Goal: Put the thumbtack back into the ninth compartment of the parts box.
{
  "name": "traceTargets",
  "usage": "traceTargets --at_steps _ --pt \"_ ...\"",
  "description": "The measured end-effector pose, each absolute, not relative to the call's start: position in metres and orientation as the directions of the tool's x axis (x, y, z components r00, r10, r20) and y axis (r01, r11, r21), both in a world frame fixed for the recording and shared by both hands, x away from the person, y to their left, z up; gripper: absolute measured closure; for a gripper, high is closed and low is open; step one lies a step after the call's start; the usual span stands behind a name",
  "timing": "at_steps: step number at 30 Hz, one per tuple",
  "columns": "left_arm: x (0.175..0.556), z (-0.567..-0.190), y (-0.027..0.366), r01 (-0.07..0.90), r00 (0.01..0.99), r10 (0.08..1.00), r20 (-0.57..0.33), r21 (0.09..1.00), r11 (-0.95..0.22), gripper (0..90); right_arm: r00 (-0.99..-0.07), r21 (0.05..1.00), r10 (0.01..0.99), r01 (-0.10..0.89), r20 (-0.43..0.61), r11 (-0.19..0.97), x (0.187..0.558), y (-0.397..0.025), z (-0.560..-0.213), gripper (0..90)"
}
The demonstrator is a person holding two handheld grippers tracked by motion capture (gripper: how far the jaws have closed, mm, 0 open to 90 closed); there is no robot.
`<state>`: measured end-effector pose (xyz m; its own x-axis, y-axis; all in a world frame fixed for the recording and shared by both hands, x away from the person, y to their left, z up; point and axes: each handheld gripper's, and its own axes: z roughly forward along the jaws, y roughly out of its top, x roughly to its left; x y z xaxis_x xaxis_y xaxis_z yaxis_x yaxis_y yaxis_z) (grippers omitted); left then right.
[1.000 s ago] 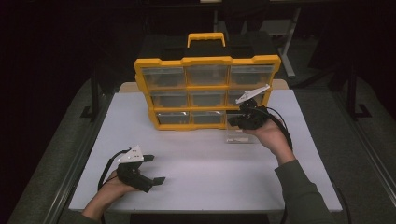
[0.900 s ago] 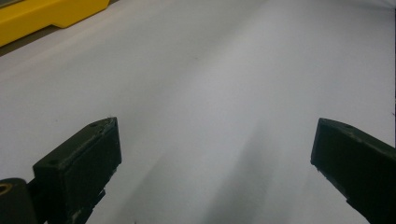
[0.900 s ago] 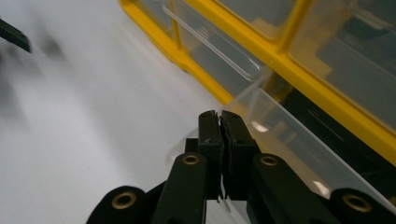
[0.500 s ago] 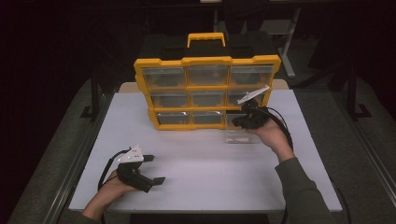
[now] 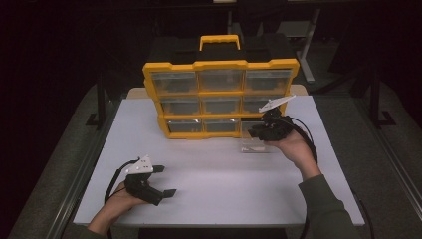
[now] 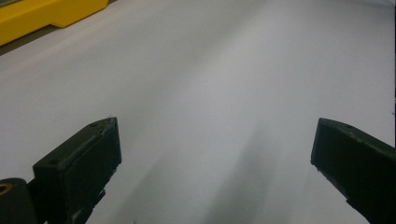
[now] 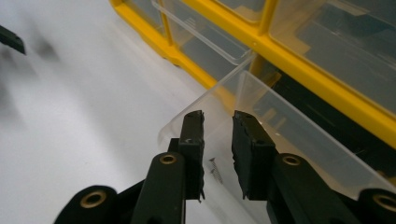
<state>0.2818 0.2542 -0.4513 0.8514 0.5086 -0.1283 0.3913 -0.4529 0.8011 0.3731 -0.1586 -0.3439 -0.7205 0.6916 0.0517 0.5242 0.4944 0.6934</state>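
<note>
A yellow organizer [image 5: 221, 65] with clear drawers stands upright at the back of the white table [image 5: 219, 189]. Its bottom-right drawer [image 5: 256, 144] is out and sits on the table in front of it. My right gripper [image 5: 252, 132] hovers over this clear drawer [image 7: 289, 121], jaws a narrow gap apart with nothing clamped between them. Small screws [image 7: 215, 170] lie on the drawer floor just past the fingertips. My left gripper [image 5: 164, 180] rests at the table's front left, open wide, with bare tabletop between its fingers [image 6: 81, 163].
The organizer's yellow base [image 6: 42, 16] shows at the far upper left of the left gripper view. Other drawers [image 7: 205, 39] of the organizer are shut. A cable [image 5: 306, 134] loops from the right gripper over the hand. Dark floor surrounds the table.
</note>
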Motion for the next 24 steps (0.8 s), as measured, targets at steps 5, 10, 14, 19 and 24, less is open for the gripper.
traceTargets --at_steps 5,10,14,19,24 --pt "0.282 -0.451 0.254 0.391 0.852 0.507 -0.129 0.801 -0.454 1.6 -0.730 0.696 0.682 0.516 0.050 0.500 0.361 -0.161 -0.343 69.3" --pt "0.282 -0.452 0.254 0.392 0.852 0.507 -0.129 0.800 -0.454 1.6 -0.735 0.707 0.677 0.501 0.043 0.499 0.347 -0.164 -0.345 66.9" --pt "0.282 -0.451 0.254 0.391 0.851 0.509 -0.127 0.801 -0.454 1.6 -0.736 0.715 0.675 0.497 0.048 0.492 0.337 -0.166 -0.349 62.3" --pt "0.282 -0.451 0.254 0.392 0.851 0.510 -0.127 0.800 -0.454 1.6 -0.740 0.718 0.672 0.491 0.044 0.493 0.326 -0.167 -0.360 55.6" --pt "0.281 -0.451 0.255 0.392 0.851 0.510 -0.128 0.800 -0.454 1.6 -0.739 0.727 0.672 0.487 0.046 0.485 0.315 -0.168 -0.372 49.7"
